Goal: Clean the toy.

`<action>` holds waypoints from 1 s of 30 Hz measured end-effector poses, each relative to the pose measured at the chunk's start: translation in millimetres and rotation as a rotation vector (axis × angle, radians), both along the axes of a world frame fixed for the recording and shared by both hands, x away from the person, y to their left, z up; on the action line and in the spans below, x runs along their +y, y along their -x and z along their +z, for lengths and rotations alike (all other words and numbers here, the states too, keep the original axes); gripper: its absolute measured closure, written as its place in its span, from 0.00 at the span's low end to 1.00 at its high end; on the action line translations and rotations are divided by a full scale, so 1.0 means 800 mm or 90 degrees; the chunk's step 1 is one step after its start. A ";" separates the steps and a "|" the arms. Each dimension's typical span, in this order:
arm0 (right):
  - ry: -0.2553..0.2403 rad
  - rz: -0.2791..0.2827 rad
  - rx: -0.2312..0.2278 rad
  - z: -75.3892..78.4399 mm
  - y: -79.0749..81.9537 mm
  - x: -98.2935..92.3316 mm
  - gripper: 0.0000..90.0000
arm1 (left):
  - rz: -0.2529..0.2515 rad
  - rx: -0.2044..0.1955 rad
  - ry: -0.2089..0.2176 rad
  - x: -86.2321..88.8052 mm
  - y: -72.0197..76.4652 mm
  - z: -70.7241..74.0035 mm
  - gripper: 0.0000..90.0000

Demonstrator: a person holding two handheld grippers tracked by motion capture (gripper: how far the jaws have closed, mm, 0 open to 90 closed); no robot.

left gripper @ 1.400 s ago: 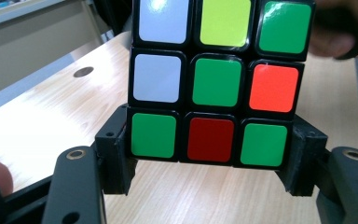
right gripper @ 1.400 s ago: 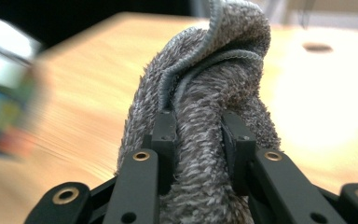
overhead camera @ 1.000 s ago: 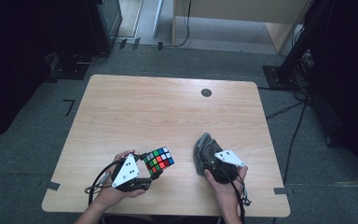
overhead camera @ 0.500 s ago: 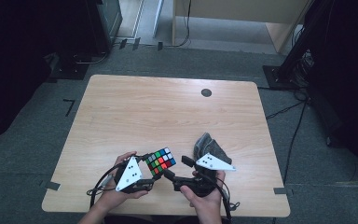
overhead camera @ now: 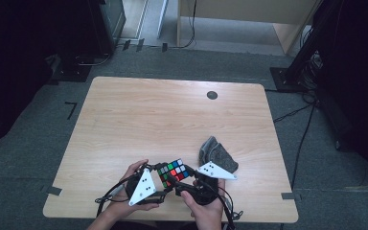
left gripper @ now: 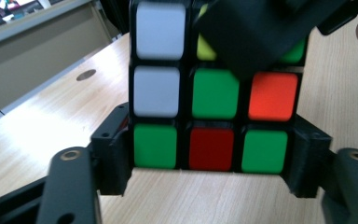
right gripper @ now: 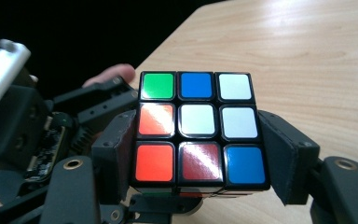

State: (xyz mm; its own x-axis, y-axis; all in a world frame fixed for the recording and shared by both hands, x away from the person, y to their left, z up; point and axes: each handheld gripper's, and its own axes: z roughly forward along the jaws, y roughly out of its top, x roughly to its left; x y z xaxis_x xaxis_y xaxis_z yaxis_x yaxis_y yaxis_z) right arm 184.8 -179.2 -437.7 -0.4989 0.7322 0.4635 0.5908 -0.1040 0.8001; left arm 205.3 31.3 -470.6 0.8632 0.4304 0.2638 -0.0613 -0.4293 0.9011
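Observation:
A scrambled puzzle cube (overhead camera: 173,172) is held just above the wooden table (overhead camera: 172,115) near its front edge. My left gripper (overhead camera: 163,184) comes at it from the left. In the left gripper view its pads (left gripper: 116,154) hug the bottom row of the cube (left gripper: 214,93). Its jaws have just been opening a little, with the cube still between them. My right gripper (overhead camera: 184,179) reaches in from the right. Its jaws have just been closing, and its pads (right gripper: 282,154) press both sides of the cube (right gripper: 198,126).
A crumpled grey cloth (overhead camera: 216,153) lies on the table right behind the right hand. A small black round mark (overhead camera: 212,95) sits at the far side. Dark floor, cables and furniture legs surround the table.
The right gripper left the grey cloth, swung left and closed on the cube. The cloth stays on the table. The left gripper and cube barely shifted.

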 end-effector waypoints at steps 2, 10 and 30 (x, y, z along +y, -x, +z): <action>0.011 0.001 0.006 -0.001 0.001 0.003 0.39 | 0.000 -0.005 -0.005 -0.002 0.001 0.002 0.31; 0.027 0.018 0.020 -0.002 -0.001 0.008 0.39 | -0.001 -0.004 -0.012 -0.005 0.004 0.003 0.36; 0.086 0.014 -0.003 0.001 0.005 0.019 0.39 | 0.004 0.011 -0.007 -0.008 0.004 0.007 0.32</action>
State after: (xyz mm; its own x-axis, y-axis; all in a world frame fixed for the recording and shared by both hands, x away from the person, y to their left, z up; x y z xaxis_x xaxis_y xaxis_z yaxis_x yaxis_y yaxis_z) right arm 181.0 -164.1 -437.0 -0.5173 0.7770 0.3586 0.5876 0.0179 0.8089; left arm 202.0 24.8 -464.9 0.8649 0.4331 0.2538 -0.0431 -0.4397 0.8971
